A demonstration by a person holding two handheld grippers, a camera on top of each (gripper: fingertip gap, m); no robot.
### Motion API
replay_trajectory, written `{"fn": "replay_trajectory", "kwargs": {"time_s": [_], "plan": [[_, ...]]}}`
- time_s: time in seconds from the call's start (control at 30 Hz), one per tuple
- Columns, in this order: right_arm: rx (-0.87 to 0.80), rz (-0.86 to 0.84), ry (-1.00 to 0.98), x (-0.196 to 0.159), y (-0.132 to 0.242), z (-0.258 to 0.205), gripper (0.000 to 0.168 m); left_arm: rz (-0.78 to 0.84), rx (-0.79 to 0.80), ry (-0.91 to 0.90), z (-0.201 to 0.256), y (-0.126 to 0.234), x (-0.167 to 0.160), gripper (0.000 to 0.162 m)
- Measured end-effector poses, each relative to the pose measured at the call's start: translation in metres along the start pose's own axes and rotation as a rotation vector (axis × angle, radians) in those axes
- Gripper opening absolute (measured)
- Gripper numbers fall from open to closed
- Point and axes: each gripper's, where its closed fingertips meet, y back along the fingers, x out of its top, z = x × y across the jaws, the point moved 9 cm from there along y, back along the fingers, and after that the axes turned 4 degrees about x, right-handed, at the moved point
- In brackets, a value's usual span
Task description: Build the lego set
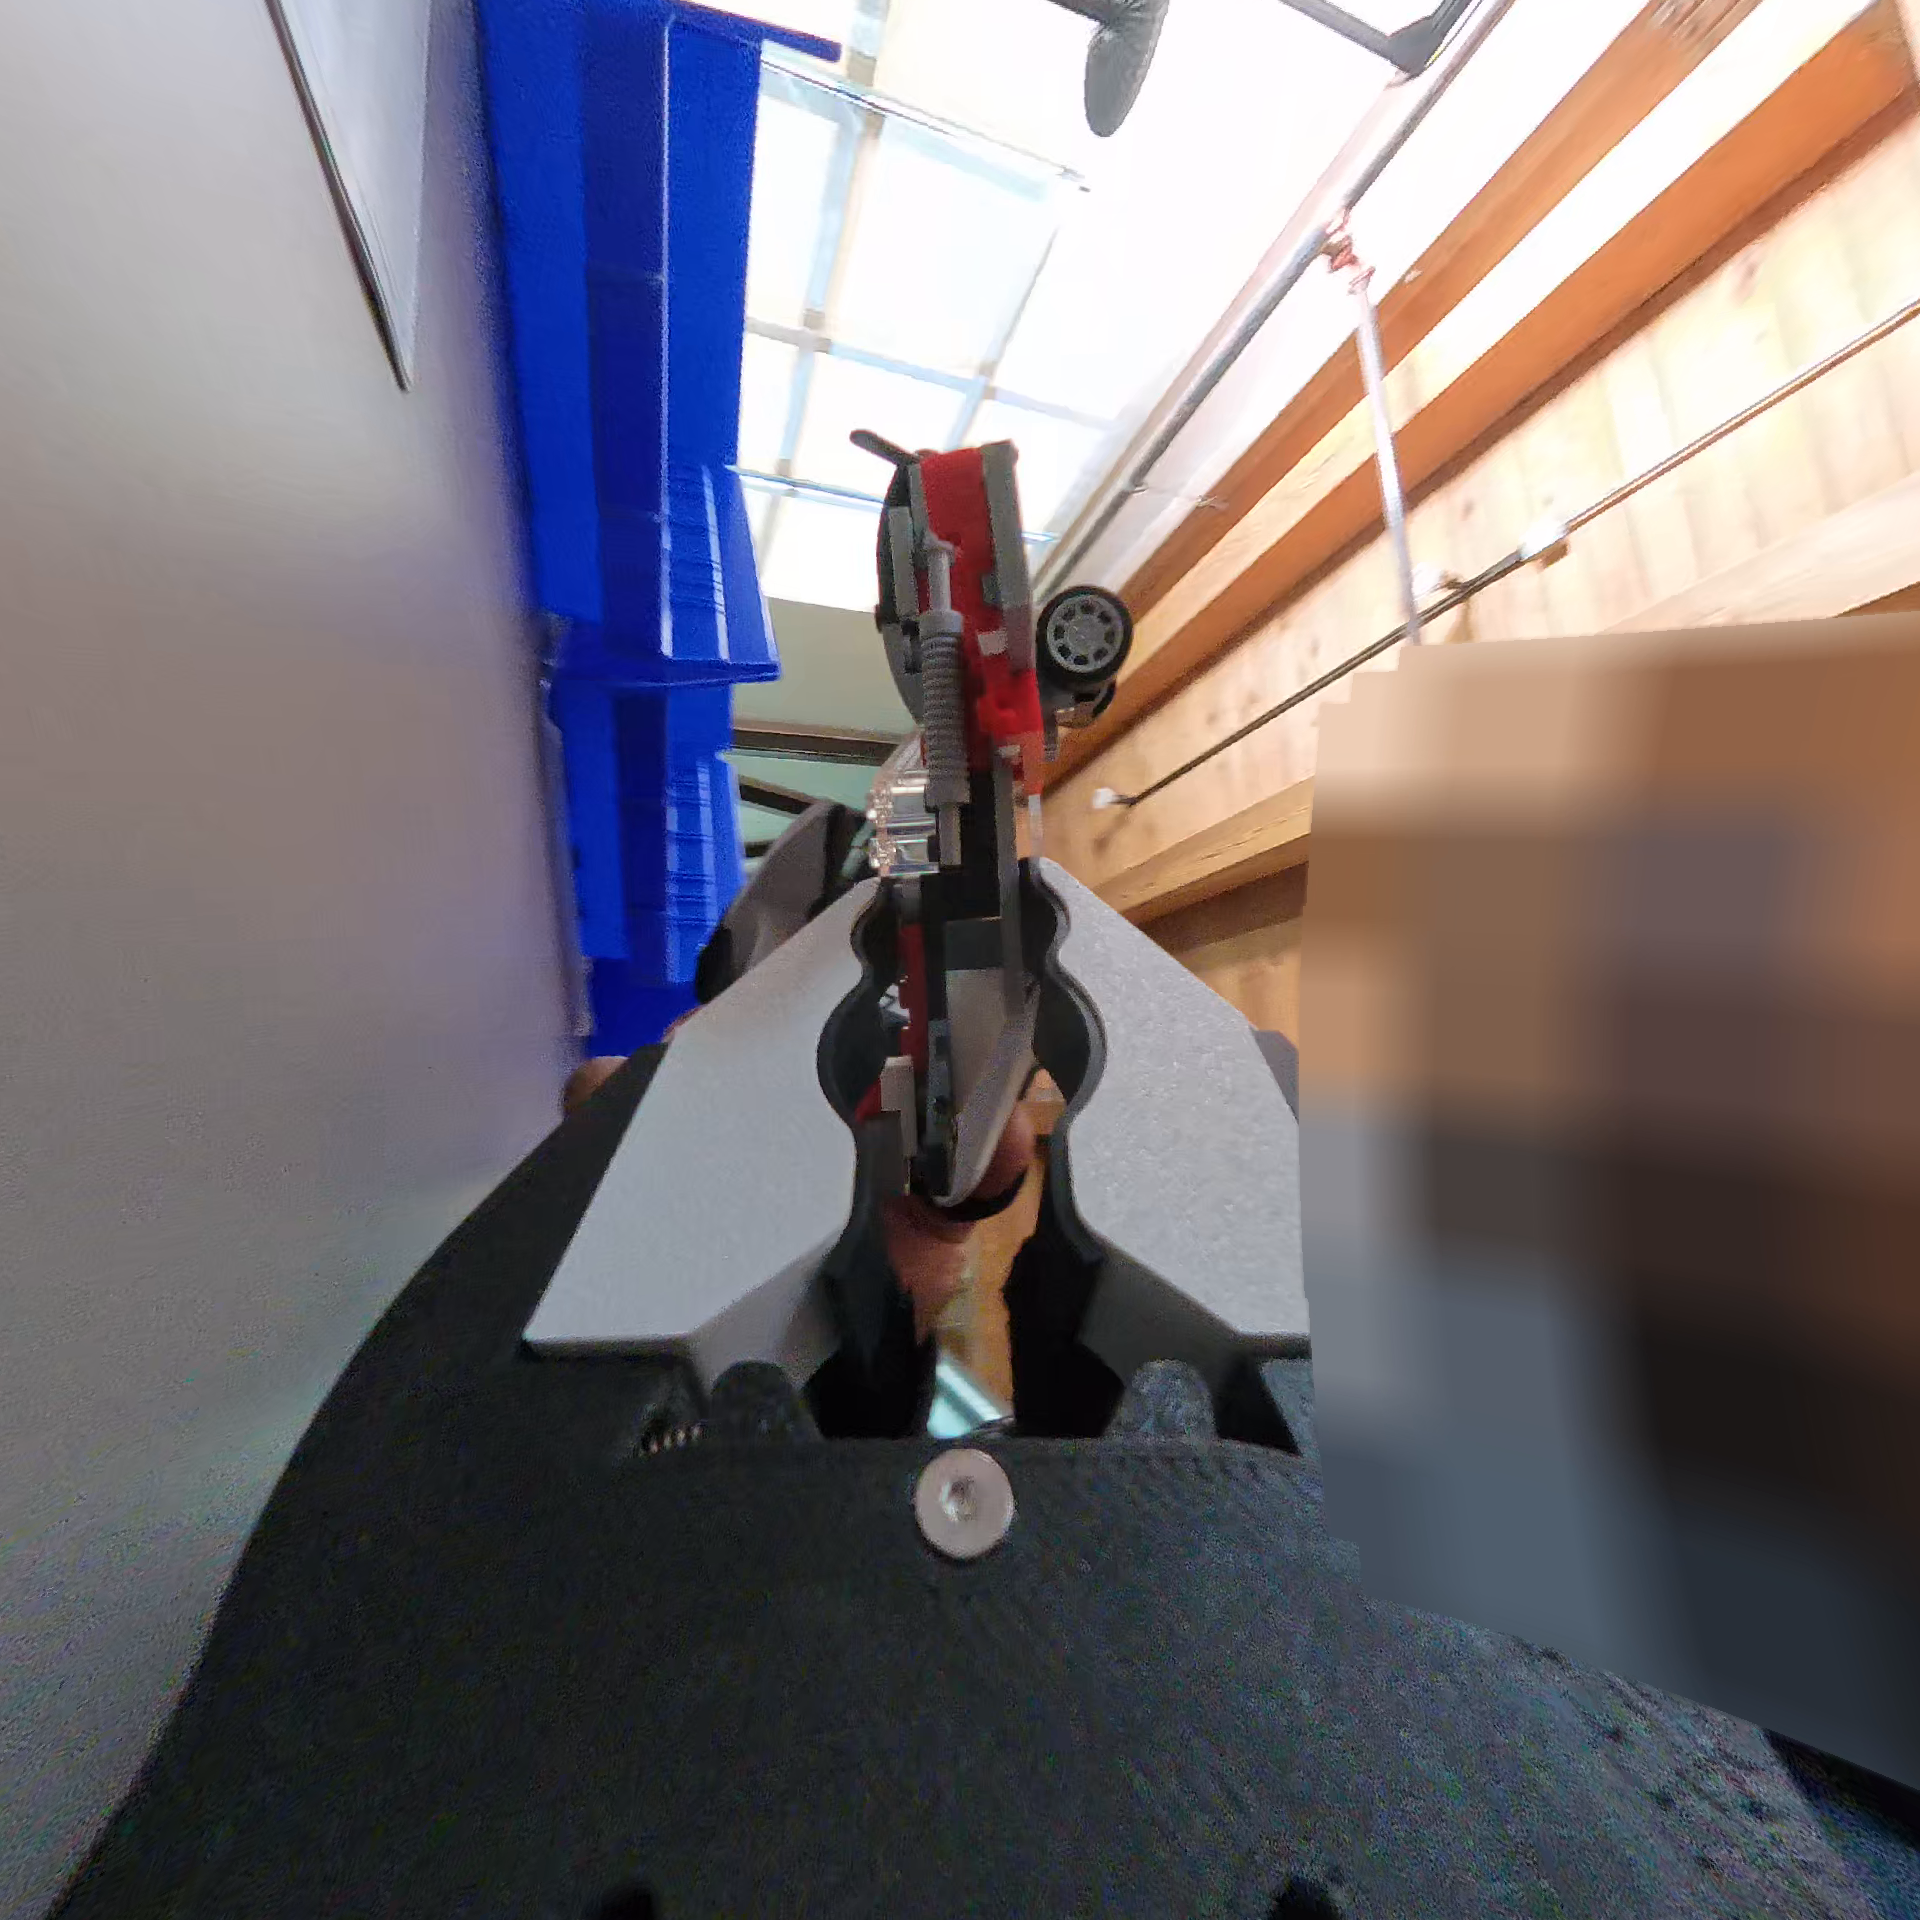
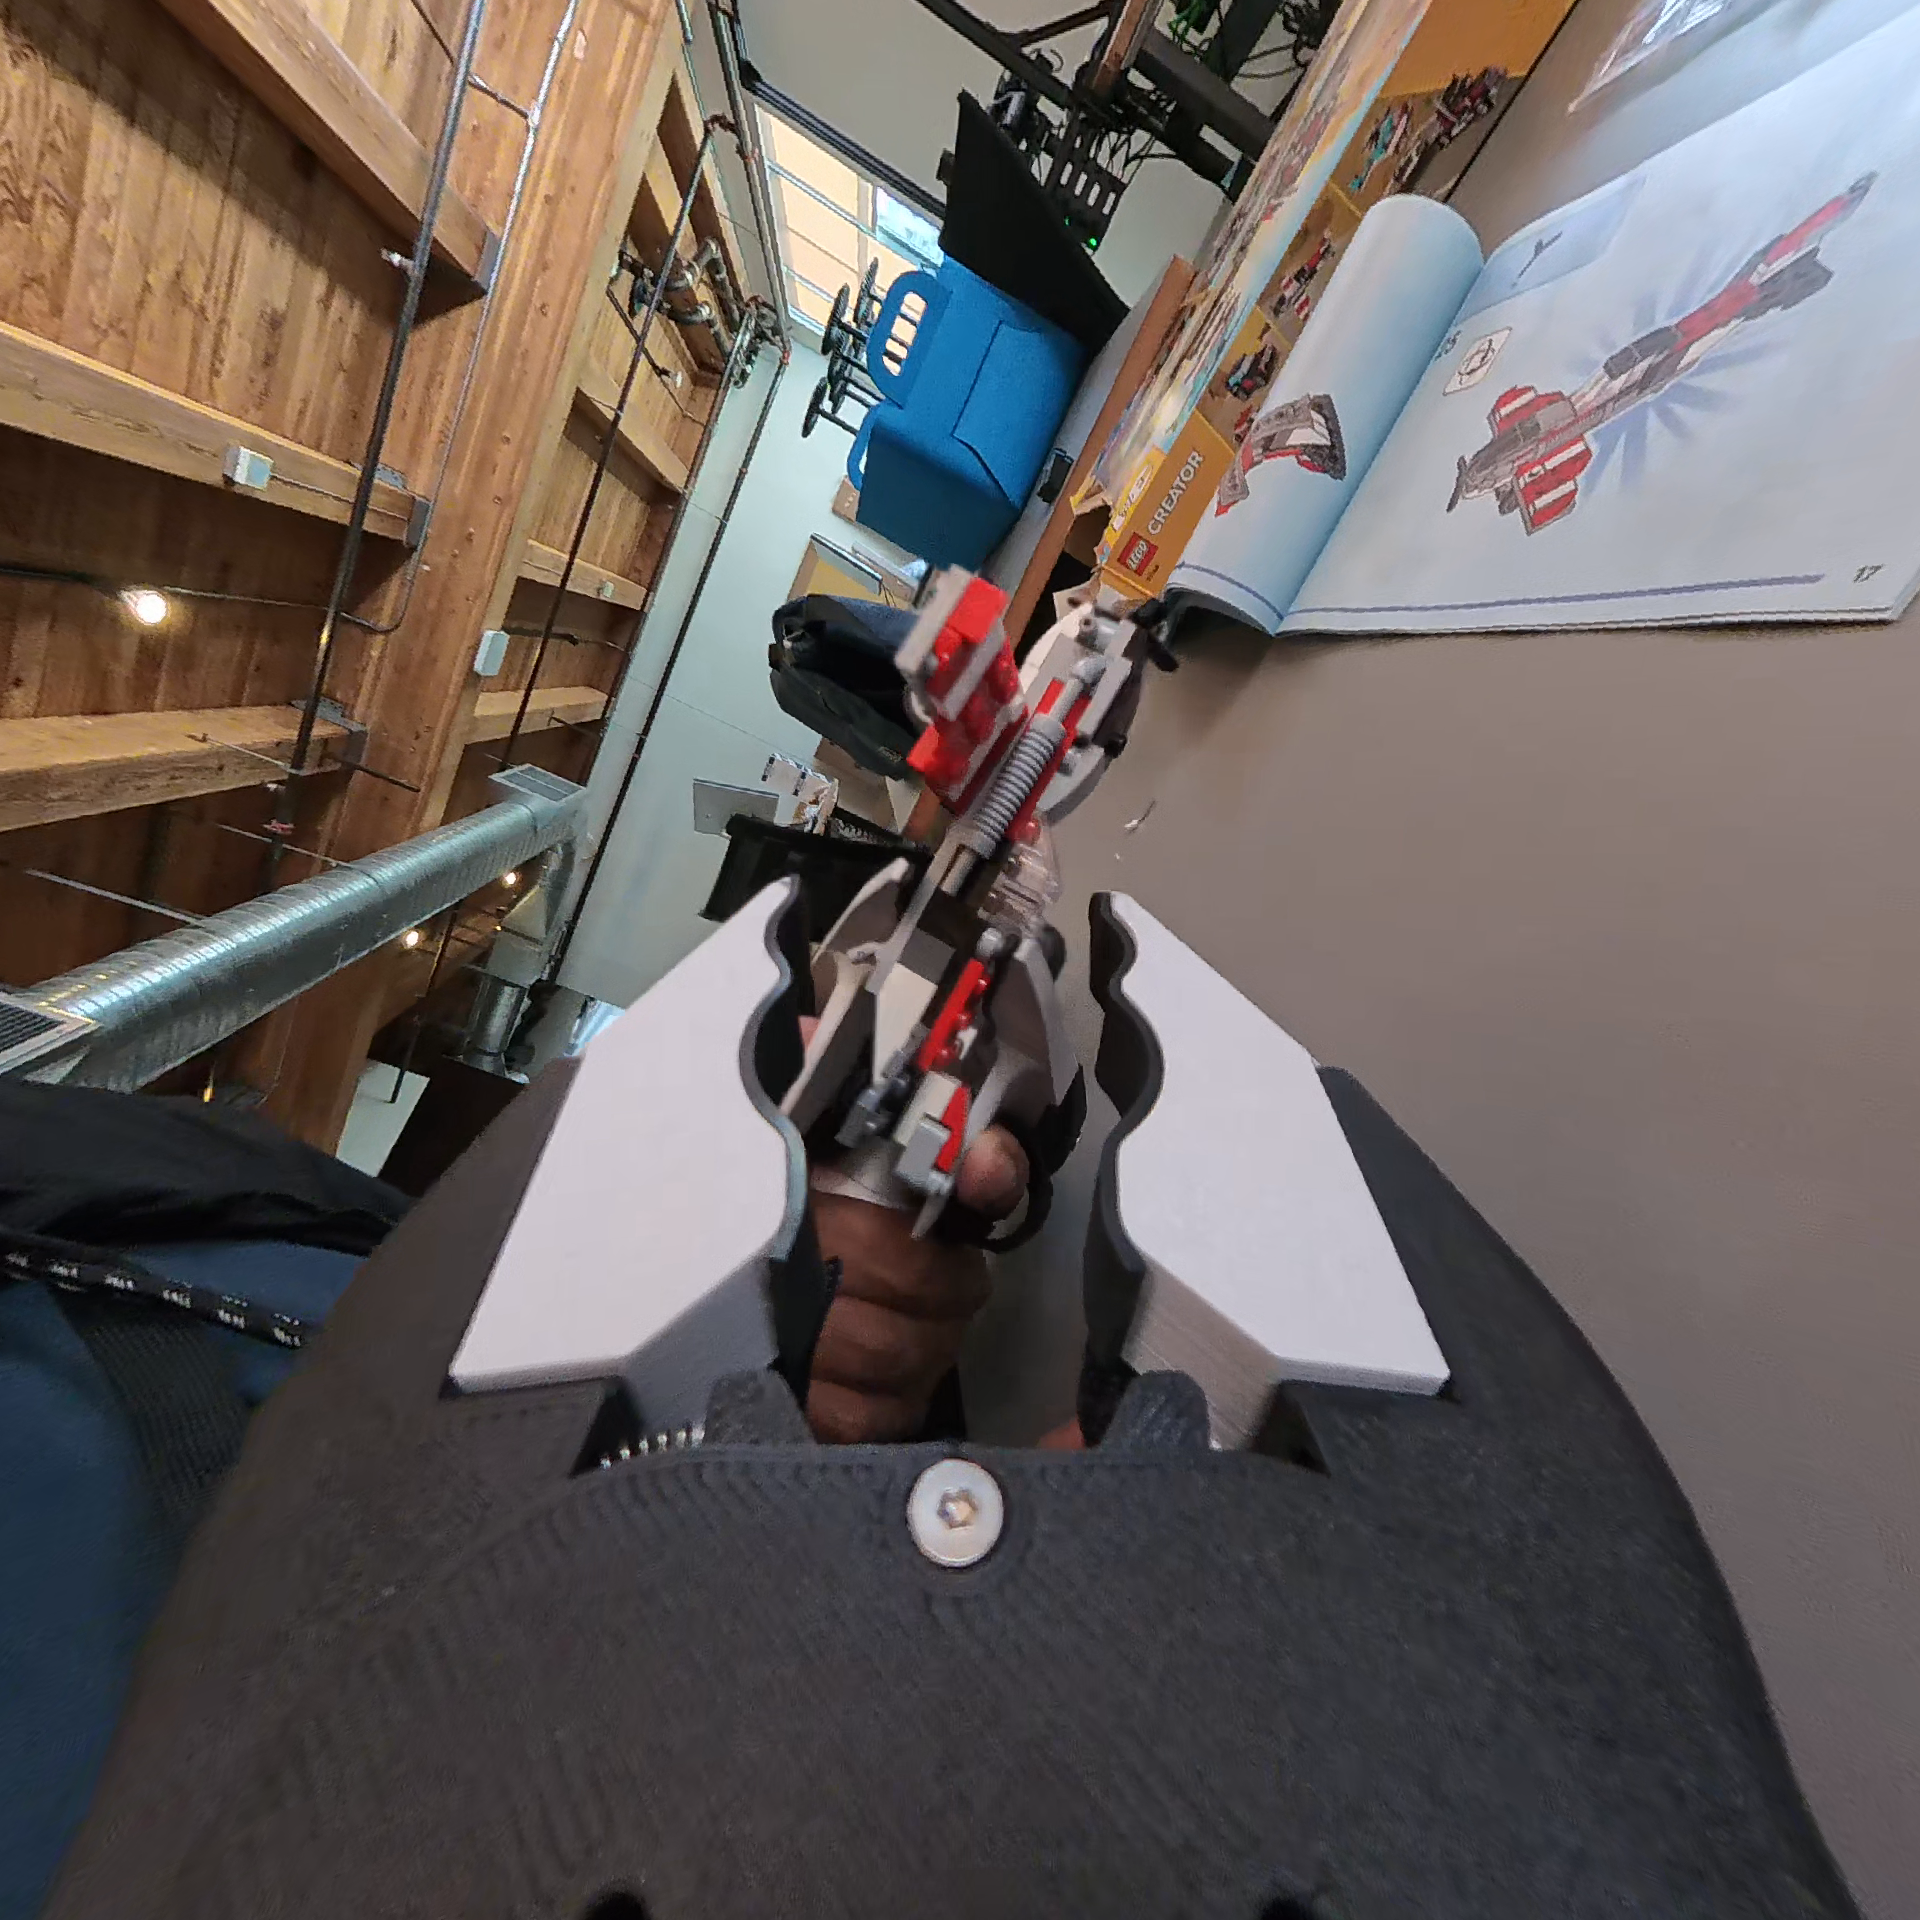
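Holding a red-and-grey lego model [image 1: 961, 727] aloft, our left gripper [image 1: 956, 997] has its two pale grey fingers [image 1: 727, 1143] pressed narrowly against the model's lower body, which fills the scalloped gap between them. From the left wrist view we see the model standing up out of the grip, with a grey coil spring [image 1: 940, 707] running along its side, a clear brick [image 1: 899, 821] just above the fingertips and a small grey wheel [image 1: 1086, 629] jutting out to the right. Blue plastic bins [image 1: 634, 468] rise on the left, and a timber wall [image 1: 1507, 436] crossed by metal rods runs along the right. From the right wrist view, our right gripper [image 2: 940, 997] stands wide, its fingers [image 2: 644, 1174] apart on either side of the same model [image 2: 977, 831]; we cannot quite tell whether the left finger brushes the model's grey wing, but the right one is clear of it. A hand [image 2: 904, 1299] shows behind and below the model between those fingers. On the grey table [image 2: 1507, 1039] beyond lie an open instruction booklet [image 2: 1558, 436] and, just past it, a yellow set box [image 2: 1174, 509], with a blue container [image 2: 956, 416] farther off.
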Motion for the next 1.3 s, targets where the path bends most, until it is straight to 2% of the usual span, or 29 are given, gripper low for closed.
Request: {"fn": "replay_trajectory", "kwargs": {"time_s": [0.03, 0.27, 0.5, 0.63, 0.77, 1.3], "plan": [[0.005, 0.010, -0.004, 0.001, 0.001, 0.000, 0.054, 0.001, 0.033, -0.050, 0.001, 0.000, 0.000, 0.021], [0.029, 0.091, -0.040, 0.001, 0.007, 0.002, 0.055, -0.014, 0.307, -0.590, 0.011, -0.009, -0.008, 0.022], [0.081, 0.212, -0.110, 0.001, 0.014, 0.003, 0.054, -0.002, 0.350, -0.813, 0.009, -0.021, -0.020, 0.022], [0.114, 0.263, -0.126, 0.003, 0.018, 0.002, 0.052, -0.017, 0.333, -0.863, 0.009, -0.025, -0.024, 0.022], [0.137, 0.284, -0.115, 0.002, 0.020, 0.001, 0.040, -0.032, 0.298, -0.869, 0.009, -0.025, -0.026, 0.022], [0.142, 0.287, 0.042, 0.000, 0.022, -0.010, 0.032, -0.036, 0.244, -0.985, 0.014, -0.024, -0.032, 0.022]]}}
